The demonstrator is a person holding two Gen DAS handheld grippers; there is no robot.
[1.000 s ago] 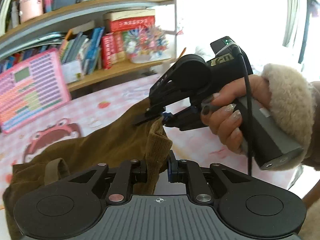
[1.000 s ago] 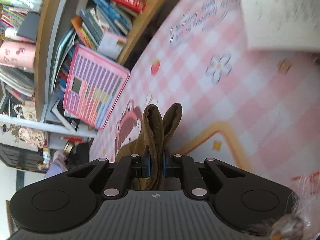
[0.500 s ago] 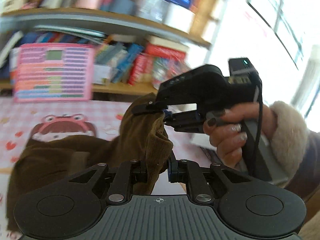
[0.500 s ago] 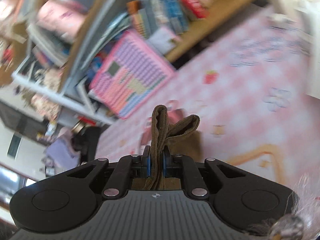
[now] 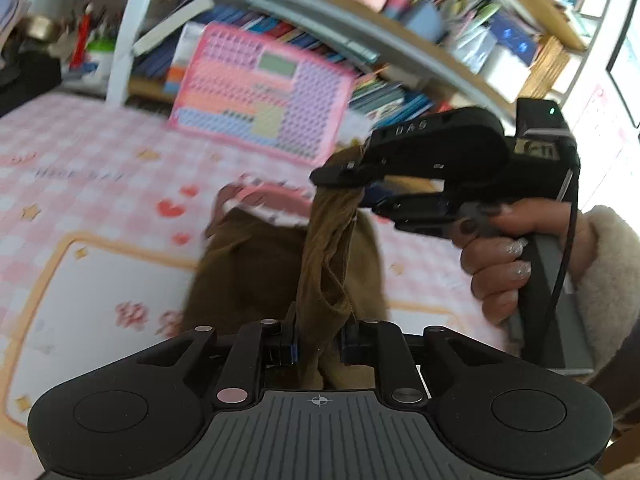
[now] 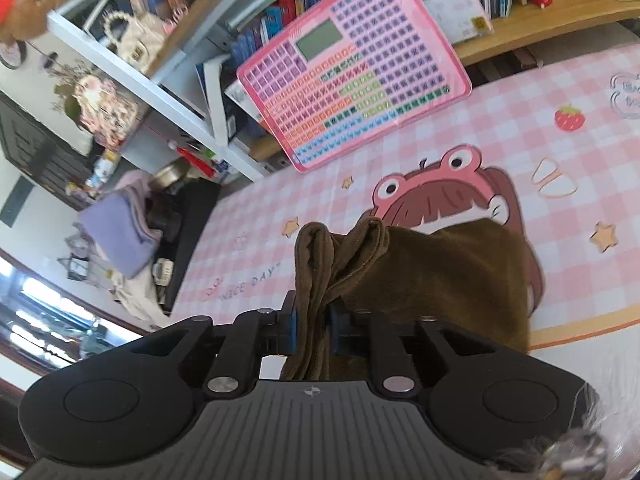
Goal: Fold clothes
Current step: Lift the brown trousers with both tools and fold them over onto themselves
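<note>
A brown corduroy garment [image 5: 256, 268] hangs between both grippers, its lower part resting on the pink checked mat [image 5: 92, 184]. My left gripper [image 5: 318, 346] is shut on a bunched edge of the garment. My right gripper [image 5: 356, 192] shows in the left wrist view, held by a hand, shut on the same edge a little farther along. In the right wrist view the right gripper [image 6: 313, 334] pinches a folded edge, and the rest of the garment [image 6: 440, 272] drapes down to the mat [image 6: 460, 152].
A pink keypad toy board [image 6: 352, 68] leans against the bookshelf [image 6: 540, 20] at the back of the mat; it also shows in the left wrist view [image 5: 260, 92]. Clutter and a purple cloth [image 6: 120, 236] lie beyond the mat's left edge.
Both grippers have swung left with the garment and lifted it. The held edge is now stretched taut between them, and the views have turned toward the shelf's left end.
</note>
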